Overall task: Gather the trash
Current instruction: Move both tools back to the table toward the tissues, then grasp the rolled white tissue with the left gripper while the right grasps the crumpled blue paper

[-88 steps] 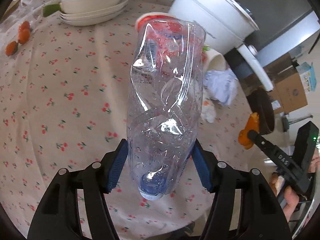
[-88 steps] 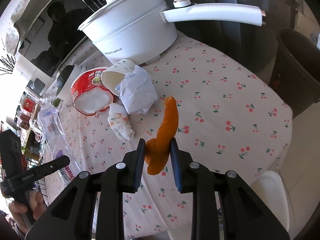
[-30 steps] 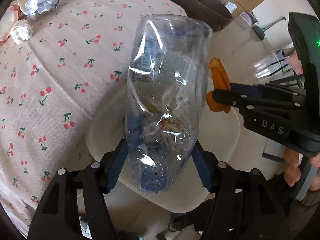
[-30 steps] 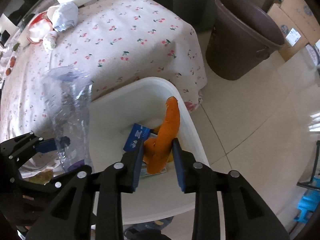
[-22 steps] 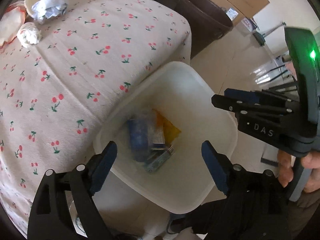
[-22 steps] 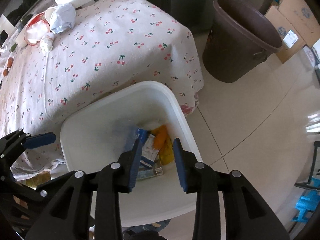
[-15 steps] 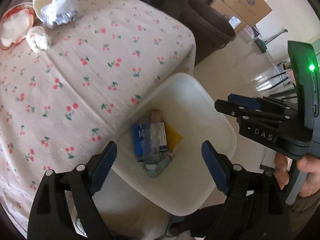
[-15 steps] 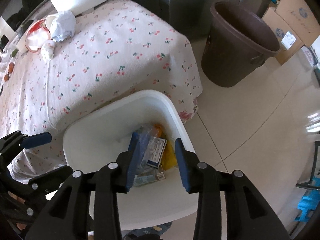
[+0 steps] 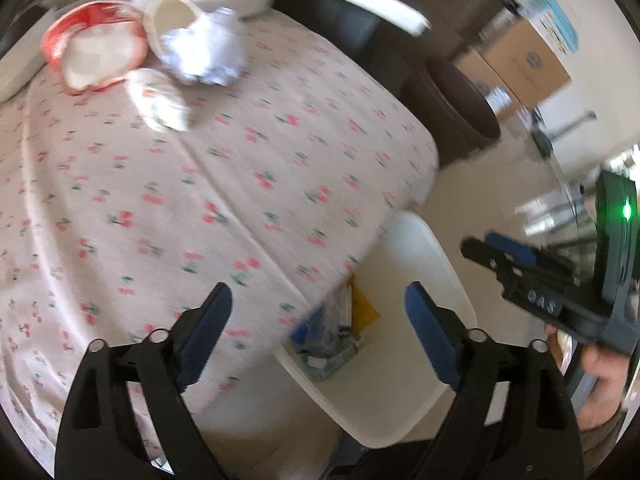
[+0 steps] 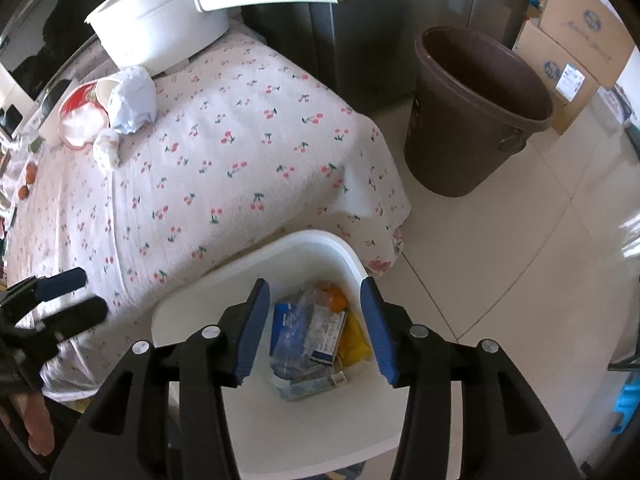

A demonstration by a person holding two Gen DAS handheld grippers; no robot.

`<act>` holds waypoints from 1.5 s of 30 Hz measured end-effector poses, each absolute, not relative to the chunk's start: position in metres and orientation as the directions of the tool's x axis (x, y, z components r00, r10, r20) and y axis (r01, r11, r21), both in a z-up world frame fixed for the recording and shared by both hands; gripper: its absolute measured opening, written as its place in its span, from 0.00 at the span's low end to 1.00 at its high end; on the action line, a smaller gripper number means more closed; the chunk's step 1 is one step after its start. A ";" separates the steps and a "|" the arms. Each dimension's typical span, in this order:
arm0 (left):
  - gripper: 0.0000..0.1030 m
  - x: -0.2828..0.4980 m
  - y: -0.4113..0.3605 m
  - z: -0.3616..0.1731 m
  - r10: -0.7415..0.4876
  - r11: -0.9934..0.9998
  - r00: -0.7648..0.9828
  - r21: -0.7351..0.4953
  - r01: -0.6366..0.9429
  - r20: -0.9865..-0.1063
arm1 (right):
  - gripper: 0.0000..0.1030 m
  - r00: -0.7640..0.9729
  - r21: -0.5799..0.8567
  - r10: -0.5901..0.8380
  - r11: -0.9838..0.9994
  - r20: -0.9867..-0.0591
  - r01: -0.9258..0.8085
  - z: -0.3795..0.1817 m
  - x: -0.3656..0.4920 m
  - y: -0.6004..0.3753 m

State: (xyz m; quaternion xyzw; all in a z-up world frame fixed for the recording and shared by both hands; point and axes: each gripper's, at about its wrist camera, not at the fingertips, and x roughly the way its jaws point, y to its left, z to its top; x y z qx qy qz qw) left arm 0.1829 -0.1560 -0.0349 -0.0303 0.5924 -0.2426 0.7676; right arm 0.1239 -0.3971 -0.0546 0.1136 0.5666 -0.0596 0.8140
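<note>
A white bin (image 10: 320, 237) stands on the floor at the table's corner. In it lie a crushed clear bottle (image 10: 298, 334), an orange peel (image 10: 336, 300) and some cartons. Above the bin my right gripper (image 10: 314, 292) hangs with its jaws opening and nothing between them. My left gripper (image 9: 316, 304), jaws wide and still opening, is empty over the table's edge beside the bin (image 9: 420, 226). On the cherry-print cloth remain a red-rimmed bowl (image 9: 92, 52), a paper cup (image 9: 172, 16), crumpled paper (image 9: 204, 54) and a wadded tissue (image 9: 160, 100).
A white pot (image 10: 160, 20) with a long handle sits at the table's far end. A brown bucket (image 10: 480, 112) stands on the tiled floor right of the table, cardboard boxes (image 10: 576, 36) behind it. A hand (image 9: 600, 384) holds the right gripper.
The left gripper let go of the crushed bottle and the right let go of the orange peel; both now lie in the bin. Both grippers opened, and the left swung back toward the table.
</note>
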 end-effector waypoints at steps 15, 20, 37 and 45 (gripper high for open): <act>0.91 0.268 -0.049 -0.020 -0.305 0.926 0.305 -0.355 -0.124 -0.902 | 0.53 0.419 0.208 0.126 0.966 -0.899 0.155 -0.024 0.181 -0.344; 0.91 0.287 -0.058 -0.024 -0.289 0.932 0.311 -0.340 -0.123 -0.905 | 0.58 0.445 0.223 0.142 0.965 -0.884 0.136 -0.010 0.200 -0.335; 0.48 0.324 -0.098 -0.059 -0.241 0.966 0.328 -0.258 -0.007 -0.913 | 0.59 0.461 0.205 0.138 0.974 -0.877 0.098 -0.013 0.228 -0.321; 0.27 0.308 -0.080 -0.040 -0.321 0.943 0.333 -0.330 0.033 -0.887 | 0.59 0.460 0.301 0.218 0.946 -0.861 0.115 -0.030 0.252 -0.316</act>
